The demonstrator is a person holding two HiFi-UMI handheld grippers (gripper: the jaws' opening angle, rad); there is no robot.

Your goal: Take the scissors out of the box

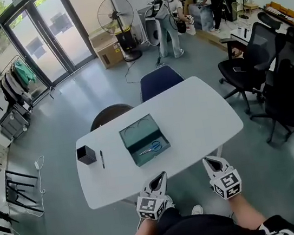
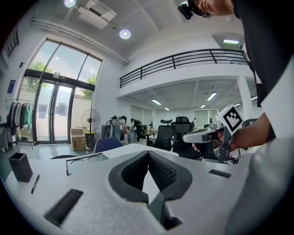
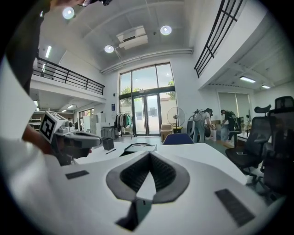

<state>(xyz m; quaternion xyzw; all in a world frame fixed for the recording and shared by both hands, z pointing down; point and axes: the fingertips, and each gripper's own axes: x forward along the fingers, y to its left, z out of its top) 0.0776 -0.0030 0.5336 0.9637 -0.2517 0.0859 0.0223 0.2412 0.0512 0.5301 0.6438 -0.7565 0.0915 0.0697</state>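
An open dark-green box (image 1: 133,131) lies in the middle of the white table (image 1: 201,111), its lid folded back. The blue-handled scissors (image 1: 153,148) lie flat in its near half. Both grippers hover off the table's near edge, short of the box. My left gripper (image 1: 159,178) is shut and empty, just below the box's front. To its right my right gripper (image 1: 211,161) is shut and empty too. In the left gripper view the jaws (image 2: 148,153) meet, with the box (image 2: 85,160) ahead to the left. In the right gripper view the closed jaws (image 3: 149,155) point past the box (image 3: 137,148).
A black square pen holder (image 1: 86,154) and a pen (image 1: 102,158) sit on the table's left part. A blue chair (image 1: 159,81) and a dark stool (image 1: 108,114) stand at the far side, black office chairs (image 1: 272,73) to the right. Two people (image 1: 168,20) work far off.
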